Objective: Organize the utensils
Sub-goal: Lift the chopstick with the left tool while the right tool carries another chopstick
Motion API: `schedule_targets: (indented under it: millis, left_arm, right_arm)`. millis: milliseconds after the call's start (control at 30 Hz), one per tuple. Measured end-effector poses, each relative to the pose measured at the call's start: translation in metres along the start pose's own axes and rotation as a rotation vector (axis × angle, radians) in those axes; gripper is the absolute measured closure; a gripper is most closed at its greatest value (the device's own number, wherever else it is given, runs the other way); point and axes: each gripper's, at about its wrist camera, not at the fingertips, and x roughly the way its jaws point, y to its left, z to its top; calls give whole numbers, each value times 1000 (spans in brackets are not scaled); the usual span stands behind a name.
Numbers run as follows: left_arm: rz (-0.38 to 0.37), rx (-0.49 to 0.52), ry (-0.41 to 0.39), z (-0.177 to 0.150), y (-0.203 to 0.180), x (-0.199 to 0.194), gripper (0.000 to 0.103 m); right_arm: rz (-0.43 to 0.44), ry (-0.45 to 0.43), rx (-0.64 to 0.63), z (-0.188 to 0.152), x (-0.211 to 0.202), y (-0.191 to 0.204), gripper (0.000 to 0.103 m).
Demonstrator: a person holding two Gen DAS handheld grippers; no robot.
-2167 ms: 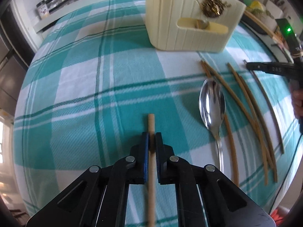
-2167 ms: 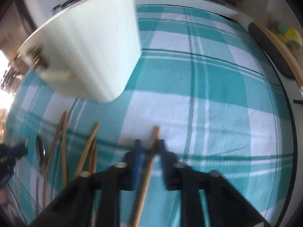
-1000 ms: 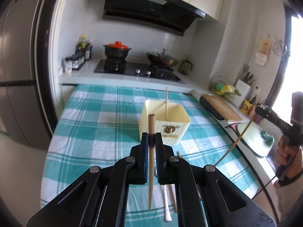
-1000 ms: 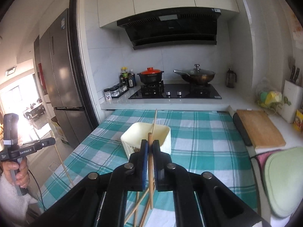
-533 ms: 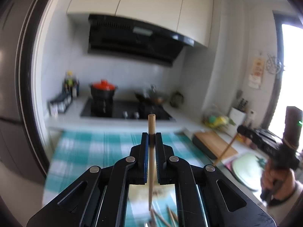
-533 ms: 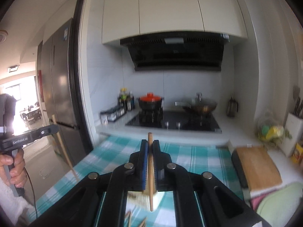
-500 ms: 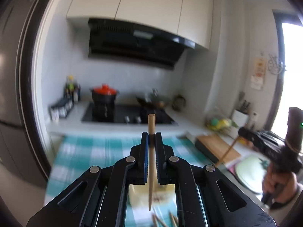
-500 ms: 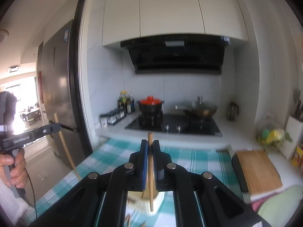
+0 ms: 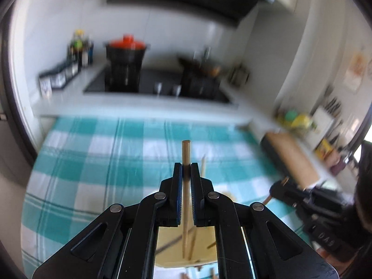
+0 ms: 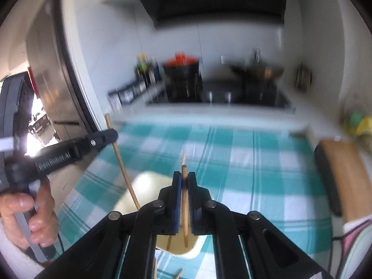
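Above the cream utensil holder (image 9: 186, 244) on the teal checked tablecloth (image 9: 93, 162), the left gripper (image 9: 186, 169) is clamped on a wooden chopstick (image 9: 186, 153) held upright, its lower end seemingly inside the holder, though blur makes that uncertain. Further right, the right gripper (image 10: 184, 179) pinches a second chopstick (image 10: 184, 200) upright over the same holder, which already contains another stick (image 10: 169, 241).
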Motion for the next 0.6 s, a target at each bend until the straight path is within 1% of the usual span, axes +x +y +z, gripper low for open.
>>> schedule_targets:
  millis: [67,133,167,200,233,267,300,367,433,500,533,600]
  left_arm:
    - [16,21,41,-9,-2,16,98]
    - [25,30,82,-14,-4,28,96]
    - [27,23,94,-16,-3,28,88]
    - [21,16,95,-18,-2,26,72]
    - [17,10,91,-18,-1,22,64]
    - [16,5,82,-19,0,14,49]
    - [16,4,71,-22,3,4,42]
    - [7,14,74,-27,7,-13,39]
    - [14,36,109,-41,13,-30,35]
    - [43,76,157,-65,19,-47,30]
    - [54,95,178,-77,22,-54,29]
    - [60,127,220,-117,29,-73,22]
  right_arm:
    - [3,35,27,-2,17,-5,97]
    - [15,39,48,-1,27,-11,94]
    - [15,44,62,0,31,-12,92]
    - [25,40,76,-1,33,-12,73]
    - [31,30,90,-2,31,-13,62]
    - [32,4,107,-3,25,-15,51]
    - [25,-13,112,-7,16,-16,51]
    - [10,-17,99,-12,1,-15,51]
    - [-9,-18,75,-16,-11,-17,51]
    - [-27,-8,41,-30,-27,-17,51]
    - [-36,9,18,-42,-37,-18,50]
    - [-57,53,-29,-74,-50,-20,49]
